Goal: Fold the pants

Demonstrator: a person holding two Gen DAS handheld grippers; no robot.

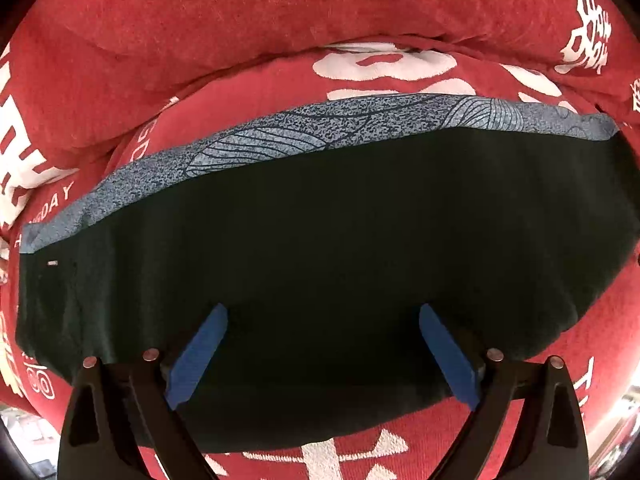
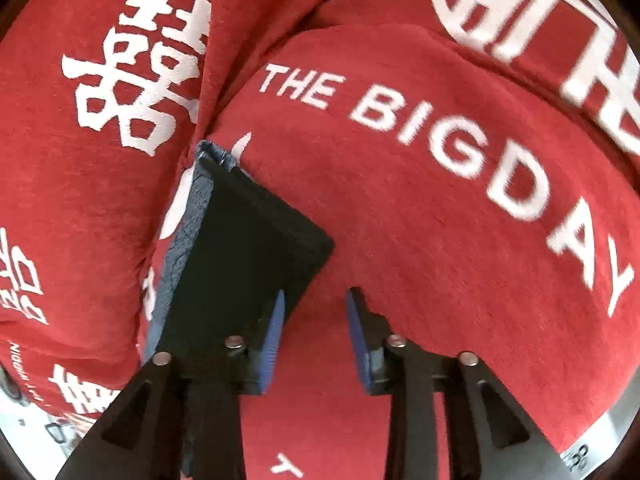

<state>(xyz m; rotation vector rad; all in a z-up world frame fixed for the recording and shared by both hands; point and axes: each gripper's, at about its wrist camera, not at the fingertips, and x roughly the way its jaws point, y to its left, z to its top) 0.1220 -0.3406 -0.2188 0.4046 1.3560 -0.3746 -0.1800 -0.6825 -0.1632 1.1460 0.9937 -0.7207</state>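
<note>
The pants (image 1: 320,240) lie folded into a dark block with a blue patterned band along the far edge, on a red cloth. My left gripper (image 1: 323,312) hovers over the near part of the block, jaws wide apart and empty. In the right wrist view the folded pants (image 2: 248,240) show as a narrow dark slab with the blue band on its left. My right gripper (image 2: 316,296) is open and empty, its left finger (image 2: 276,328) over the slab's near right corner, its right finger over the red cloth.
A red cloth (image 2: 440,200) with white lettering and characters covers the surface, and a raised fold of it (image 1: 240,20) lies behind the pants. A pale table edge (image 2: 600,440) shows at the lower right.
</note>
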